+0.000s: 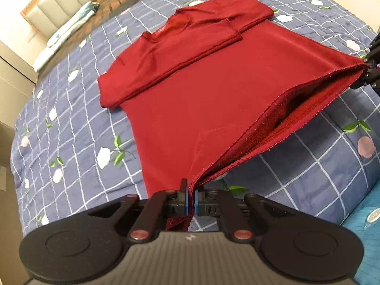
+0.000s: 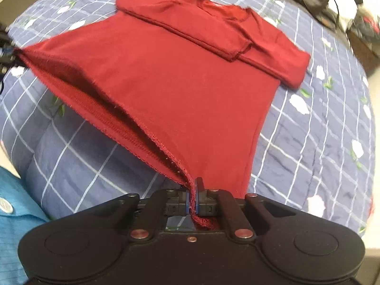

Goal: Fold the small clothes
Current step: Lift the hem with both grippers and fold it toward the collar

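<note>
The left gripper [image 1: 192, 201] is pressed together on one hem corner of the red shirt [image 1: 201, 90], and the right gripper [image 2: 192, 201] pinches the other hem corner the same way. Between them the hem hangs lifted and gaping, clear of the bed [image 1: 71, 123]. Beyond the grippers, the shirt's upper part lies flat on the blue checked, flowered bedcover, both sleeves folded in across the chest, collar toward the far edge of the bed.

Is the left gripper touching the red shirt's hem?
Touching. In the left wrist view, the left gripper is shut on the hem corner of the red shirt, with fabric pinched between its pads.
</note>
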The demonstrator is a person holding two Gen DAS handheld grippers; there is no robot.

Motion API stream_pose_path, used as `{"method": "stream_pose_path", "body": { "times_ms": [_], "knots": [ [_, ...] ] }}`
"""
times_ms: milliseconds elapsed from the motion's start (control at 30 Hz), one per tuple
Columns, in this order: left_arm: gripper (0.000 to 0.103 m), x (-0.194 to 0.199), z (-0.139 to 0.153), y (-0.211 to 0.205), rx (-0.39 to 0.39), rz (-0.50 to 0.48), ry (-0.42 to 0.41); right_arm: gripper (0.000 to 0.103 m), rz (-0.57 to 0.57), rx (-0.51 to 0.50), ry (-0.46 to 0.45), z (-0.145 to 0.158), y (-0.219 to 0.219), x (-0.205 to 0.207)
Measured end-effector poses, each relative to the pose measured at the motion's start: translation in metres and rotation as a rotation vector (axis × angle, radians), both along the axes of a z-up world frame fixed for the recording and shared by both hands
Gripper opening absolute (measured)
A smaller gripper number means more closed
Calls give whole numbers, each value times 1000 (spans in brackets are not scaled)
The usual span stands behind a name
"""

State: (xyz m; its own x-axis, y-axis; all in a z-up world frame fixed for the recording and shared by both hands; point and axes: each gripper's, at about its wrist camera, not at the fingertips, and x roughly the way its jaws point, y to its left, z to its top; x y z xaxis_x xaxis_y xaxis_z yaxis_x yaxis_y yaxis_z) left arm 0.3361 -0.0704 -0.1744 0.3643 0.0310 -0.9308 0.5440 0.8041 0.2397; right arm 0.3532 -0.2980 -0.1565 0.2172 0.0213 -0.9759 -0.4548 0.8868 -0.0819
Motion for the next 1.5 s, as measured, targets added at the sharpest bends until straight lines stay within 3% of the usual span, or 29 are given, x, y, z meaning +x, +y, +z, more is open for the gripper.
{"method": "stream_pose_path", "body": {
  "times_ms": [133, 300, 500, 1000, 1200, 1500],
  "knots": [
    [3, -11, 6, 8, 1, -7, -17, 4, 56, -26, -41, 13, 13, -13],
    [3, -27, 11, 20, -6, -12, -23, 4, 25, -22, -48, 23, 20, -42],
    [3, -73, 18, 35, -17, -23, -21, 4, -1, 1, -46, 38, 30, -98],
    [3, -191, 33, 59, -151, 80, 109, 4, -165, 93, 51, 66, 27, -207],
    [4, -196, 34, 64, -156, 117, 119, 4, -231, 135, 59, 64, 21, -214],
    [5, -172, 48, 62, -171, 194, 98, 4, -231, 151, -42, 87, 13, -193]
  ]
}}
